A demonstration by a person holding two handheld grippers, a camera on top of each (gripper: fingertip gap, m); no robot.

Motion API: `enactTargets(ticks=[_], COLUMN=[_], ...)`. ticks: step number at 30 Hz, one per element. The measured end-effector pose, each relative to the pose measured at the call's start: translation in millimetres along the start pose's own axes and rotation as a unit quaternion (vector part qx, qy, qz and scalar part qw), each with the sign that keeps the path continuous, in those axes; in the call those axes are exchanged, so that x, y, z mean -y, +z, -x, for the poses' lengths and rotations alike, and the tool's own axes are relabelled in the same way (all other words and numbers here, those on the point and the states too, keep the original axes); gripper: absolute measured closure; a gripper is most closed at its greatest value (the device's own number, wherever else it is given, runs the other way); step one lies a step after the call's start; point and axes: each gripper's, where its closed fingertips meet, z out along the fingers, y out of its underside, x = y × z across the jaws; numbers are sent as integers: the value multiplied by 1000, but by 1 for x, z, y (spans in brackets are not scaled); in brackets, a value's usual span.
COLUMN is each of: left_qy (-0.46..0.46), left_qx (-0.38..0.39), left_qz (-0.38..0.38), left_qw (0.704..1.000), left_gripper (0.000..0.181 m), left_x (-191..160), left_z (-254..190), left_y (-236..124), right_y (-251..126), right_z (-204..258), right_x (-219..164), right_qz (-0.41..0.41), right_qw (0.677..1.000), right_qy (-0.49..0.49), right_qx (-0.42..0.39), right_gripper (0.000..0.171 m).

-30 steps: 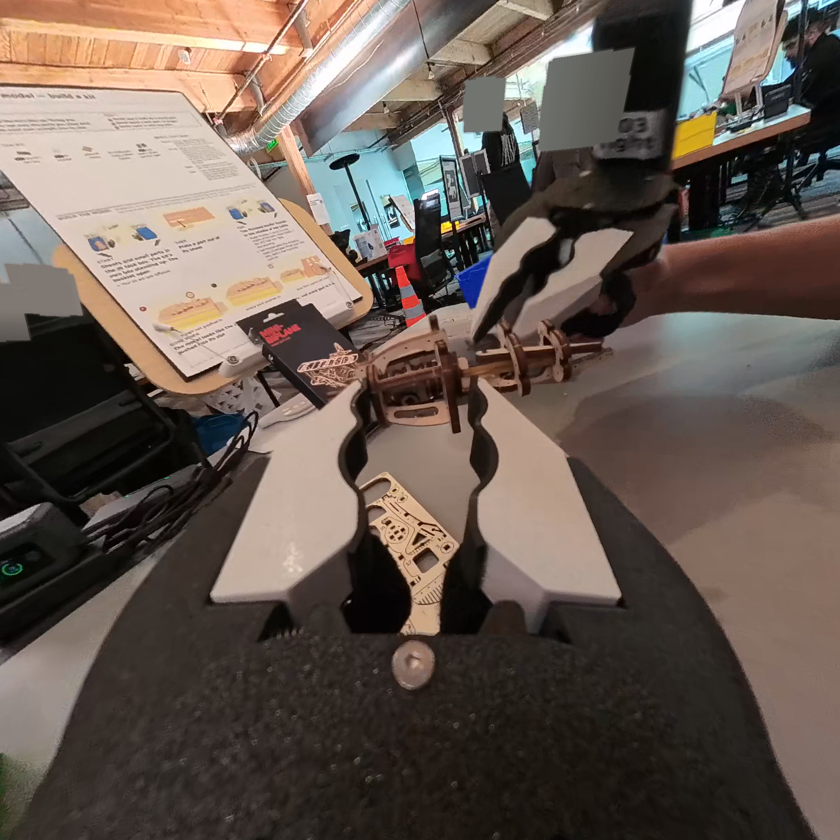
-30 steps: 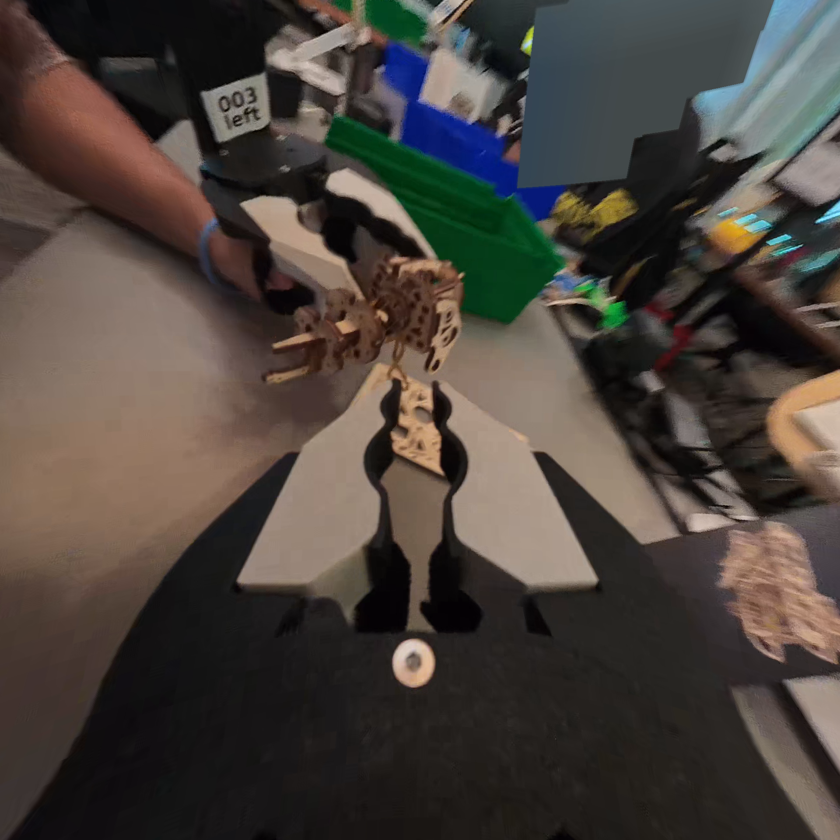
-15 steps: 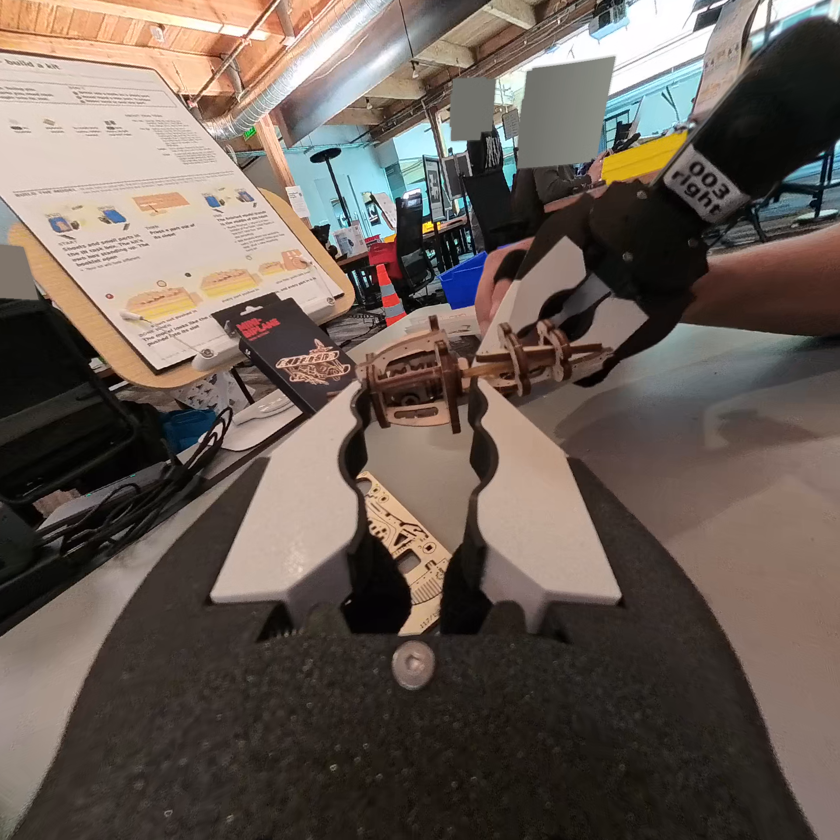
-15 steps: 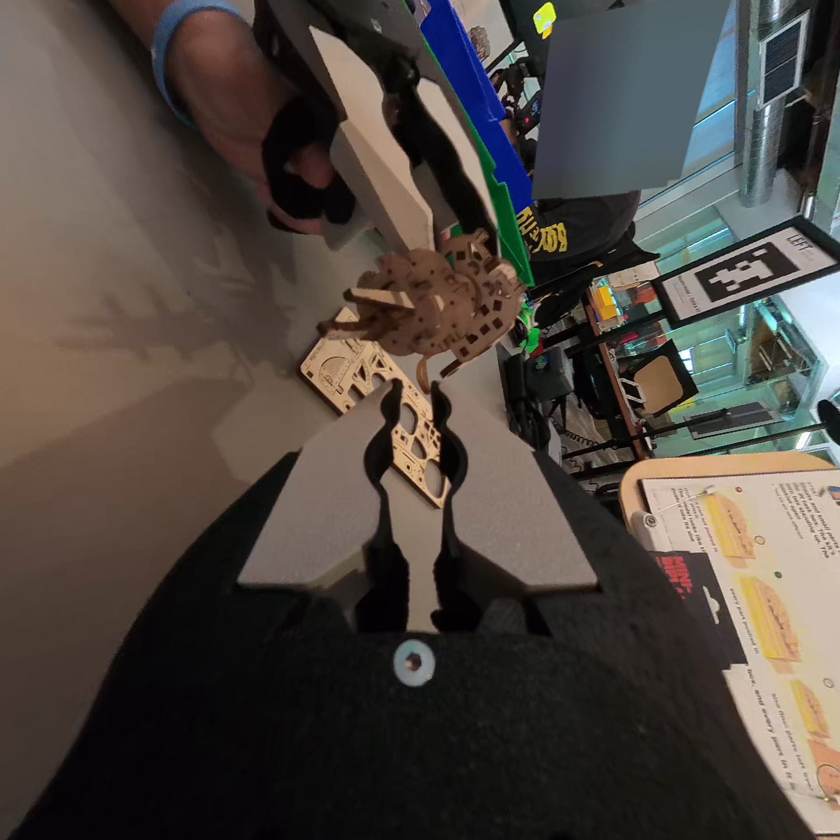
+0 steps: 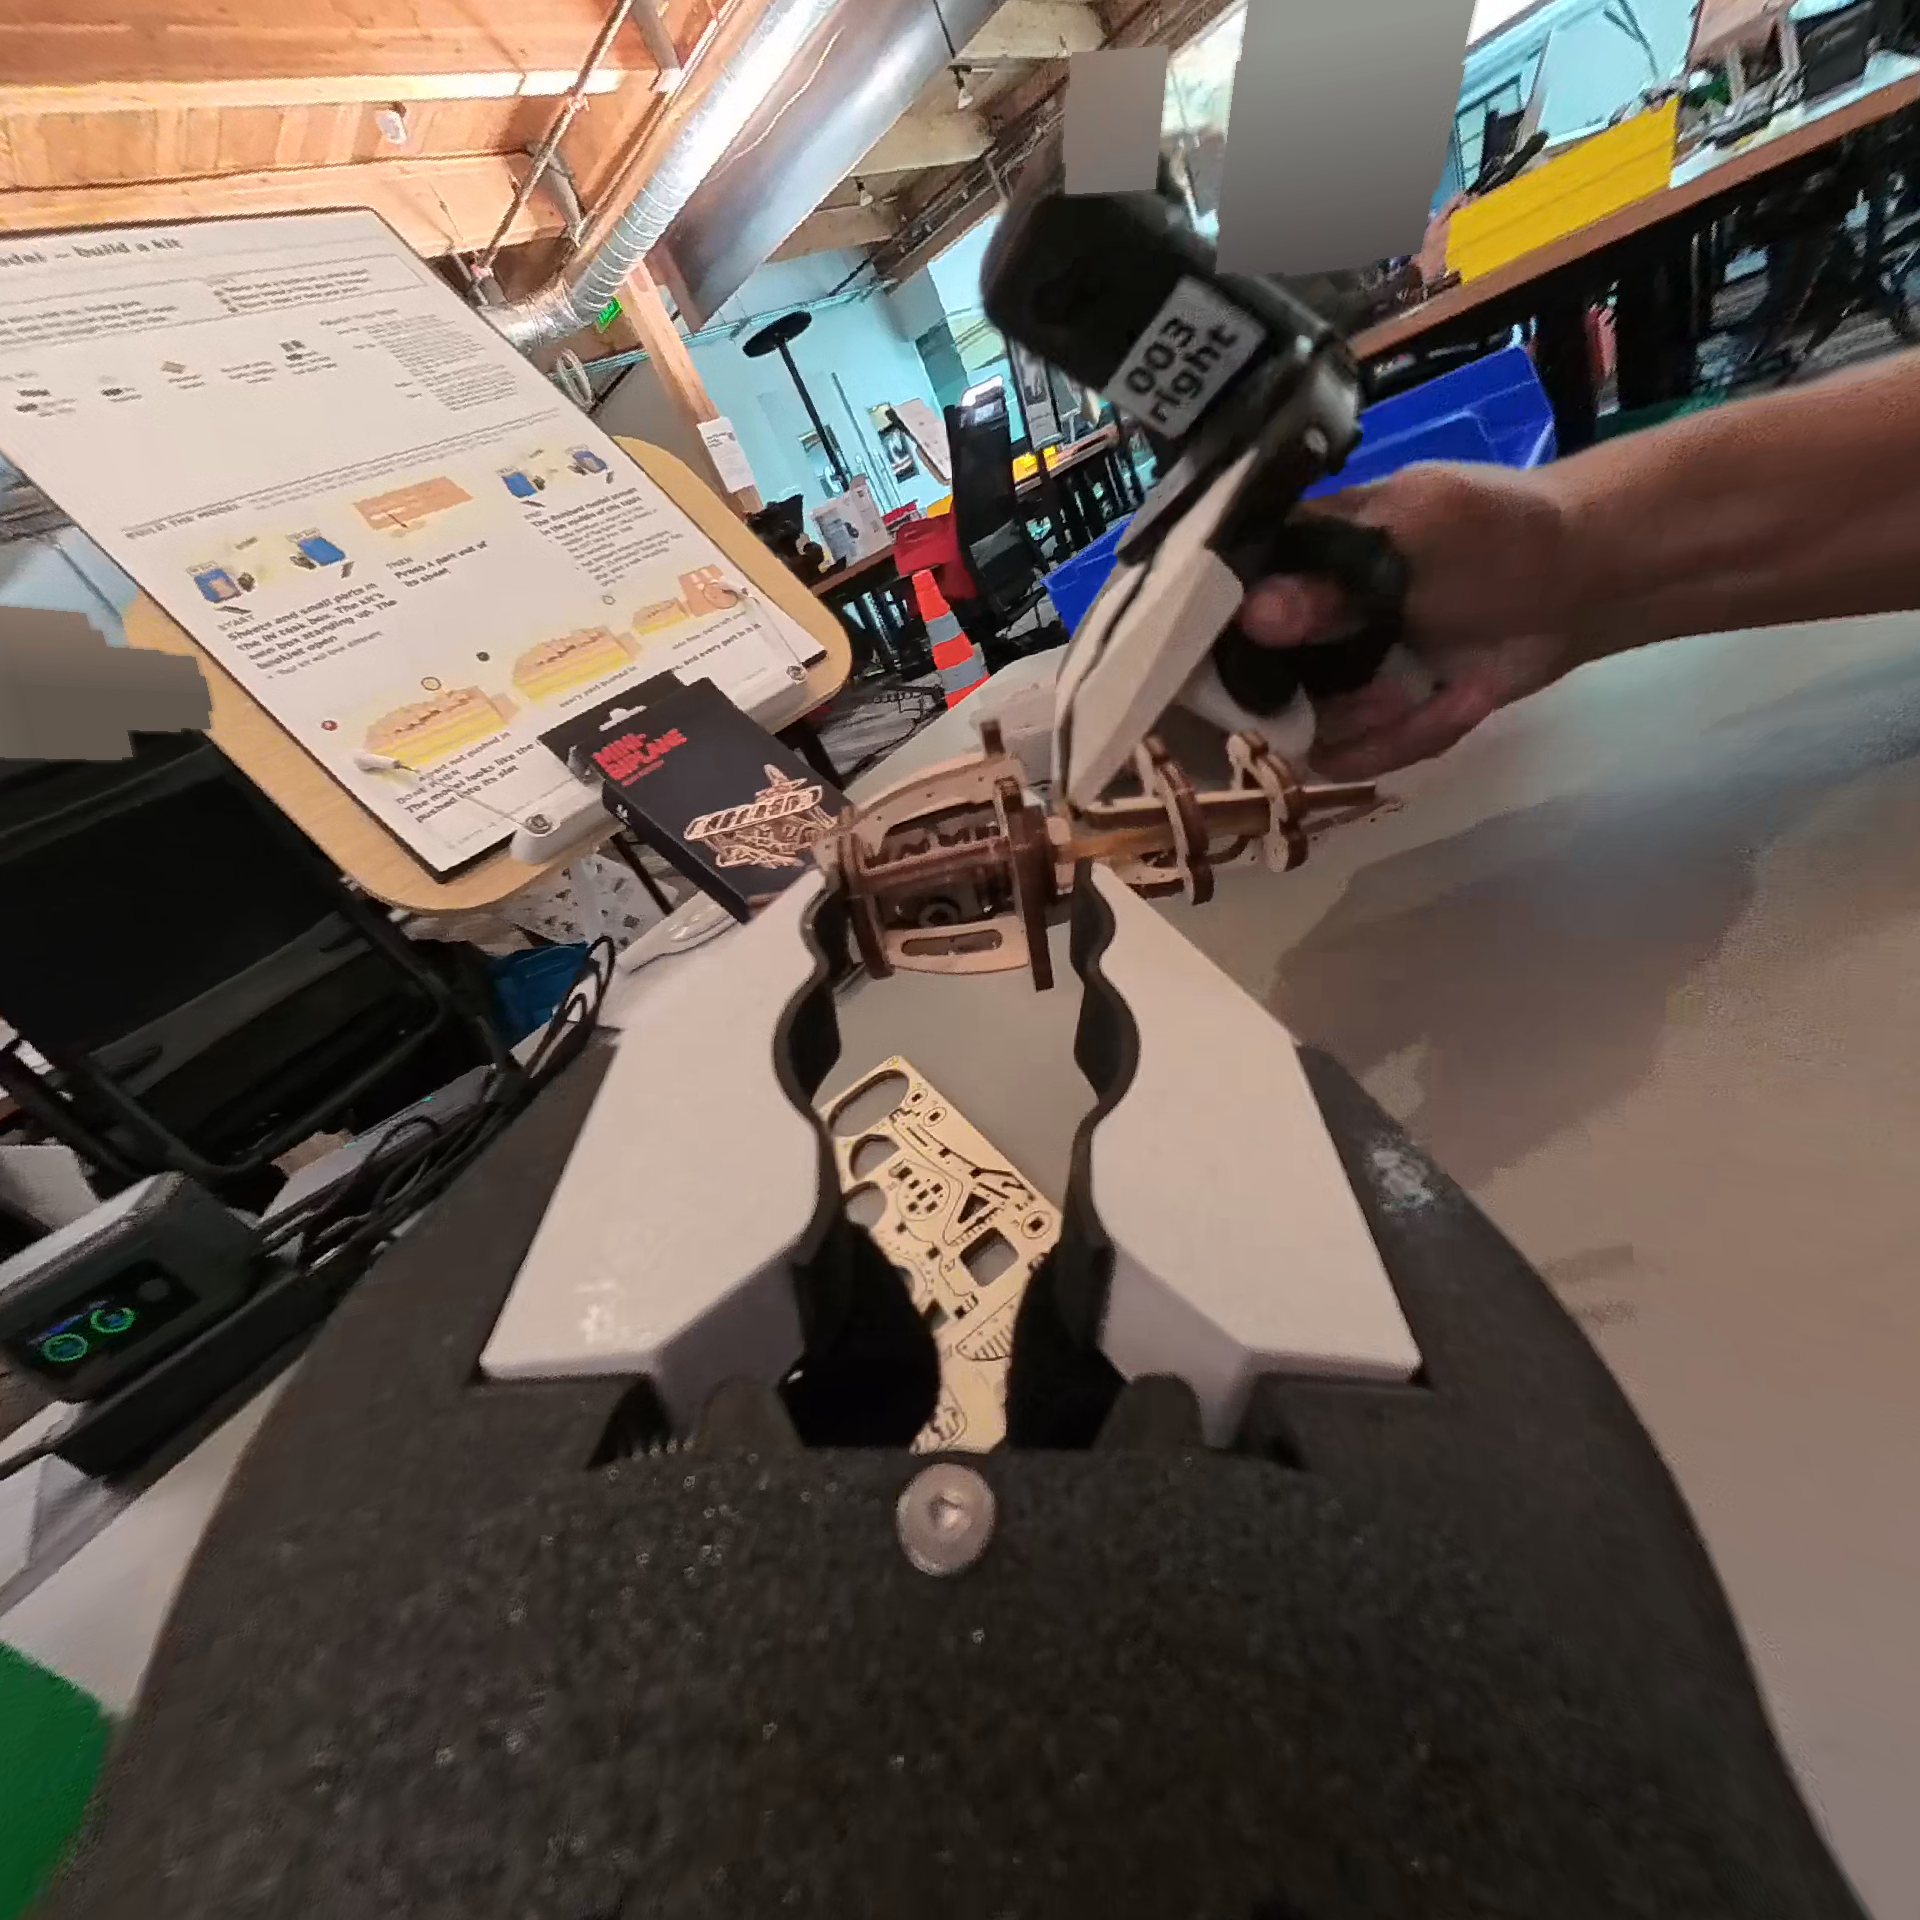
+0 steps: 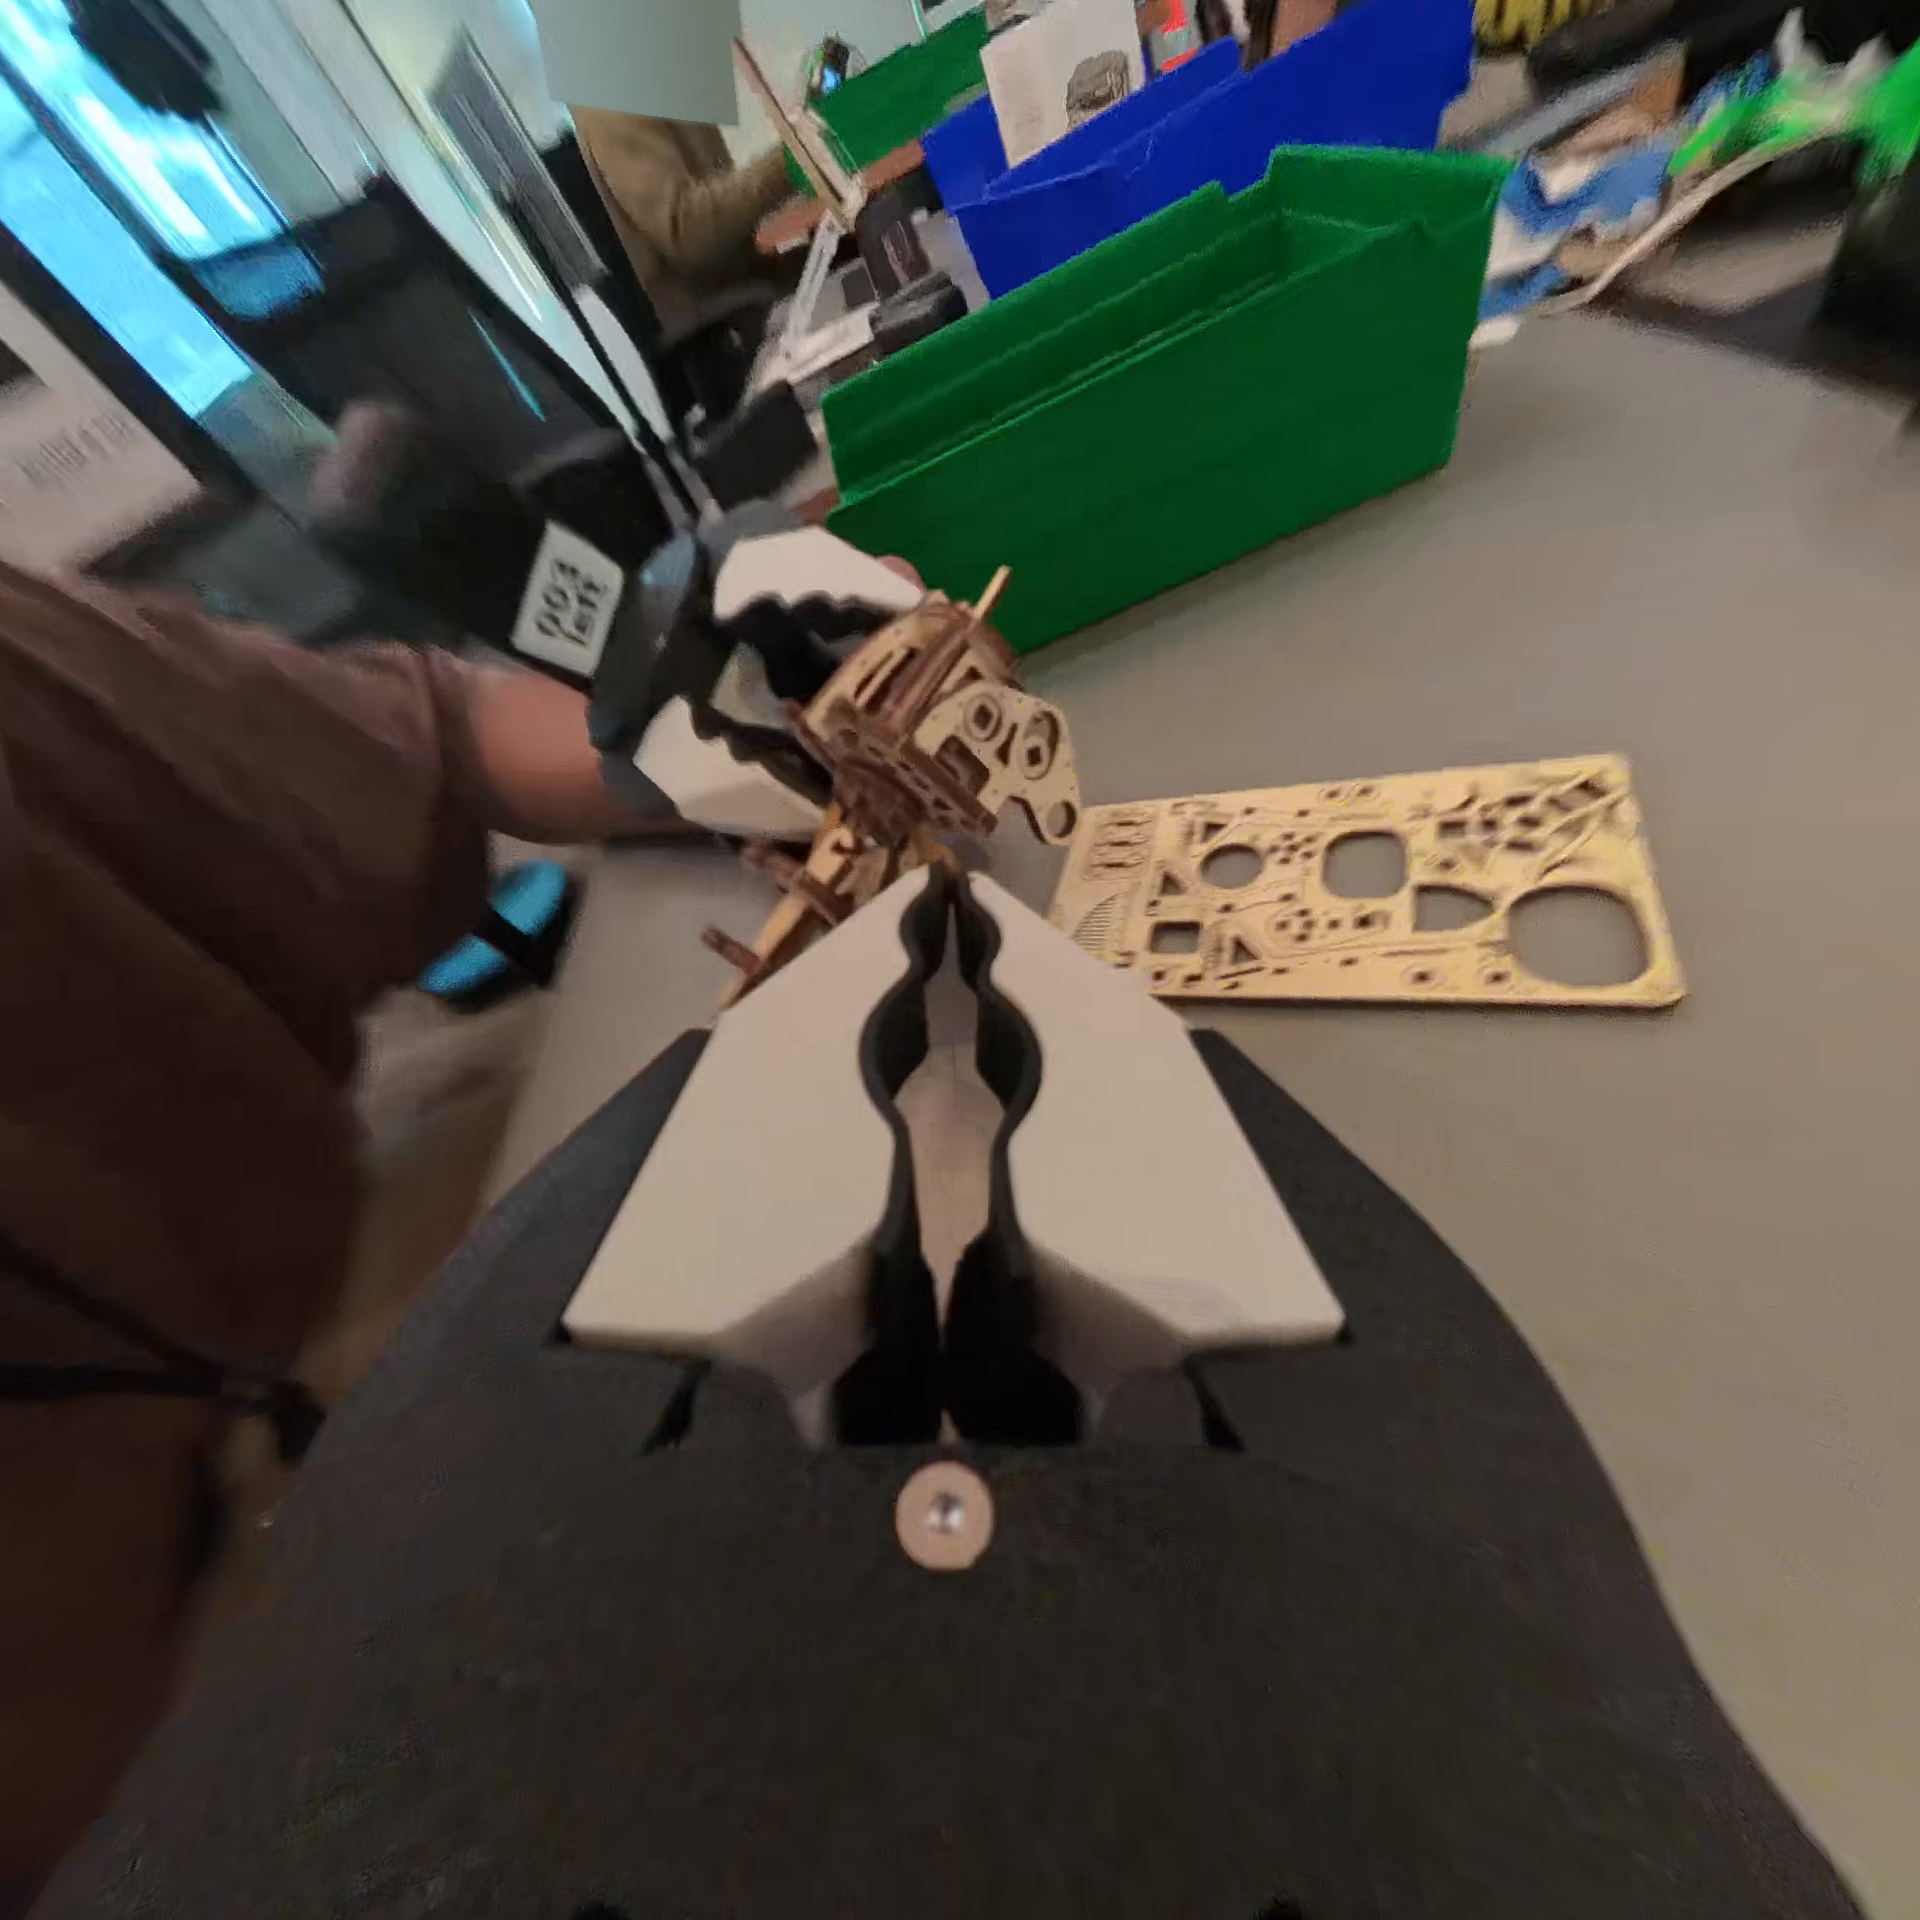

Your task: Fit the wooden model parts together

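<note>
The grey bench (image 5: 1558,1039) lies bare across the right half of the left wrist view — plenty of open surface there. Its left edge is crowded: a slanted instruction board (image 5: 343,540) in the upper left, a black card packet (image 5: 717,790) leaning below it, cables and a dark box lower left. In the right wrist view a green bin (image 6: 1153,405) stands along the far side of the bench, upper centre, with a blue bin (image 6: 1174,177) behind it.

The left gripper (image 5: 951,914) has its jaws pinching the boxy front end of the wooden model (image 5: 1039,852), which hangs above the bench at the centre of the frame. The model's long axis runs roughly level, its thin ribbed tail pointing toward the right of the left wrist view.

The right gripper (image 6: 948,894) comes down steeply from the upper right of that view, held by a hand (image 5: 1455,613). Its jaws are pressed nearly together at the tips, right at the model's spine just behind the boxy part; whether they pinch a strut there cannot be told.

A flat wooden parts sheet (image 6: 1361,883) lies on the bench below the model, its long side across the right of the right wrist view.
</note>
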Motion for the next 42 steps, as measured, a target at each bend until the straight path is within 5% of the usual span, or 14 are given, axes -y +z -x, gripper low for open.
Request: enactTargets(ticks=[5, 13, 42], left_qy=[20, 15, -21], left_qx=[9, 14, 21], left_qz=[10, 13, 44], left_qw=[1000, 1000, 999], left_gripper=[141, 141, 141], left_x=[-3, -3, -15], left_z=[-1, 2, 8], left_y=[1, 1, 5], right_y=[2, 11, 21], right_z=[2, 10, 8], right_x=[4, 4, 1], right_qz=[6, 22, 82], right_qw=[996, 994, 995], right_qy=[91, 104, 13], right_qx=[8, 3, -63], right_gripper=[171, 171, 171])
